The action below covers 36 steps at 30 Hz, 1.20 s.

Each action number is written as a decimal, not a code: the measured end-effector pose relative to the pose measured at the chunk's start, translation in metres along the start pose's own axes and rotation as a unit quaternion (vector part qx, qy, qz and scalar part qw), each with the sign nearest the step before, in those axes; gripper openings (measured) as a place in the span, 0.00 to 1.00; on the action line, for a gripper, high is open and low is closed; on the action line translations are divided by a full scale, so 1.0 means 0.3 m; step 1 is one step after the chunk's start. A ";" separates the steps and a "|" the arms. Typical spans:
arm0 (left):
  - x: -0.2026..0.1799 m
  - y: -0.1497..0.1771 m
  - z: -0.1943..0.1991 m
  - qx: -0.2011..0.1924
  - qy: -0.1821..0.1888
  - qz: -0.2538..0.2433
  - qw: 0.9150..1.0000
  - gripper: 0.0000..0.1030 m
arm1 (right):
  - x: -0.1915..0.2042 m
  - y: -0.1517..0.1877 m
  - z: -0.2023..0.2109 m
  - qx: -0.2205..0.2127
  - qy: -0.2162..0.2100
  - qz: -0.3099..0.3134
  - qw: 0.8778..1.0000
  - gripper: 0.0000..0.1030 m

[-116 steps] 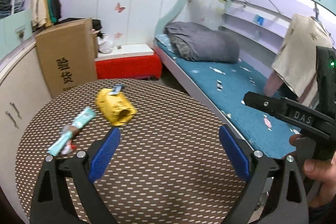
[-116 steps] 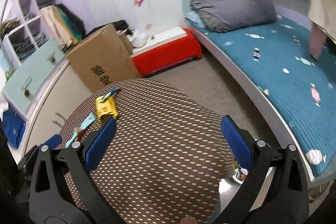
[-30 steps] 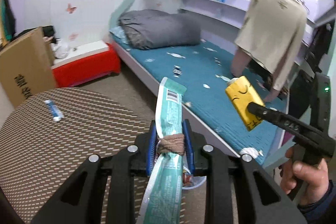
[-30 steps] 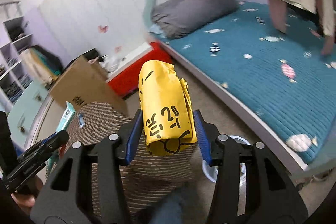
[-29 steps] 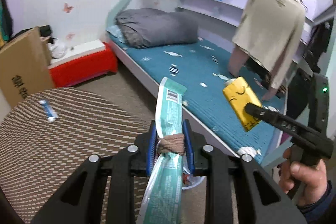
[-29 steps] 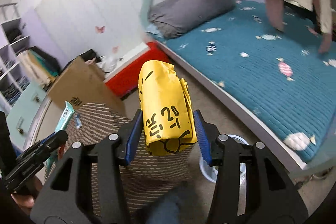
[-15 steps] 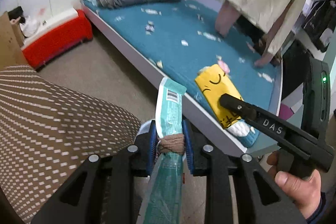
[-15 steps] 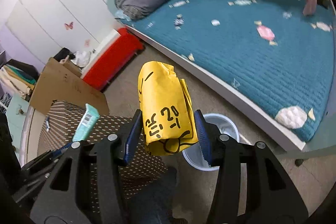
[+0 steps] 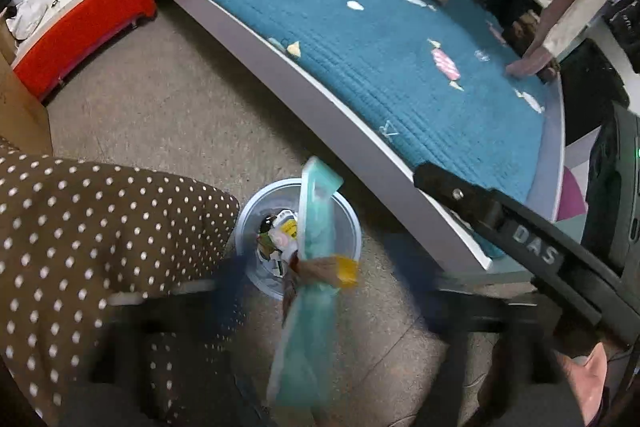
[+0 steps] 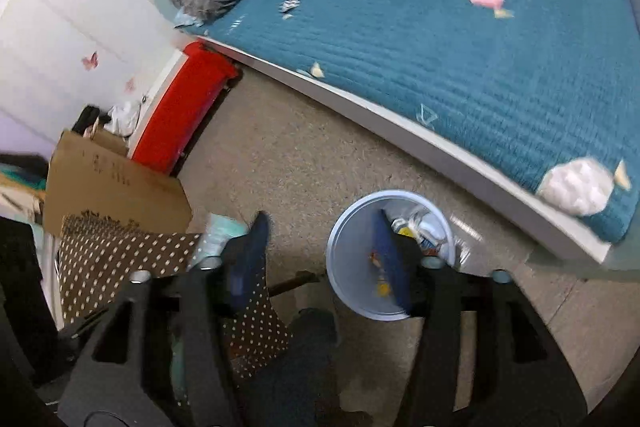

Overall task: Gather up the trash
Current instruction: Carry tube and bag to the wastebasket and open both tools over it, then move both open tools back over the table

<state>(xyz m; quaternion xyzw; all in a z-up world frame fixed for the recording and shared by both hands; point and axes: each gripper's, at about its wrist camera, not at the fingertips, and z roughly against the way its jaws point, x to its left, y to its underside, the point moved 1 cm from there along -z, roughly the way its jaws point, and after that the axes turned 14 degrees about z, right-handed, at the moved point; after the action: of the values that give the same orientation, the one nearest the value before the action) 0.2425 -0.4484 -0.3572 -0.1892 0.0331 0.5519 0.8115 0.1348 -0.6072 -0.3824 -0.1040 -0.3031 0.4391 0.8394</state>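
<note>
Jaws of both tools stand apart: on the right gripper (image 10: 320,259) we see the blue pads spread wide with nothing between them, and on the left gripper (image 9: 320,279), blurred by motion, the pads sit well to either side of the teal wrapper (image 9: 308,291), which appears loose and falling rather than held.

We take the pale blue bin (image 9: 348,219) on the floor (image 9: 168,115), just beside the edge of the dotted desk (image 9: 80,227), as our landmark. The wrapper hangs directly above the bin's mouth. Inside the bin we see mixed scraps (image 9: 280,231), with a patch of yellow among them; whether that is one particular piece we cannot tell.

We judge the task close to finished: one drop is under way, and the visible part of the desk carries no further trash, though most of it lies out of view.
</note>
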 end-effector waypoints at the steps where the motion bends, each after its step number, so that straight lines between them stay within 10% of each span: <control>1: 0.006 -0.004 -0.004 -0.009 -0.015 0.002 1.000 0.90 | -0.002 0.003 0.008 -0.003 0.003 -0.002 1.000 0.70; 10: 0.033 0.002 0.029 -0.005 -0.024 0.017 1.000 0.93 | -0.005 0.022 0.108 -0.027 0.014 -0.001 1.000 0.94; 23: 0.051 0.082 0.364 -0.091 0.020 0.009 0.996 0.93 | 0.176 -0.001 0.298 -0.071 -0.002 0.042 0.997 0.94; 36: 0.286 0.132 0.756 -0.223 -0.003 0.047 0.974 0.93 | 0.597 -0.006 0.415 -0.104 -0.050 0.145 0.983 0.94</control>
<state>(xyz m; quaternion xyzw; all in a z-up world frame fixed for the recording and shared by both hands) 0.2046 -0.2821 -0.1805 -0.3621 -0.0845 0.5831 0.7223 0.1384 -0.4764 -0.2079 -0.2114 -0.3699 0.5273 0.7352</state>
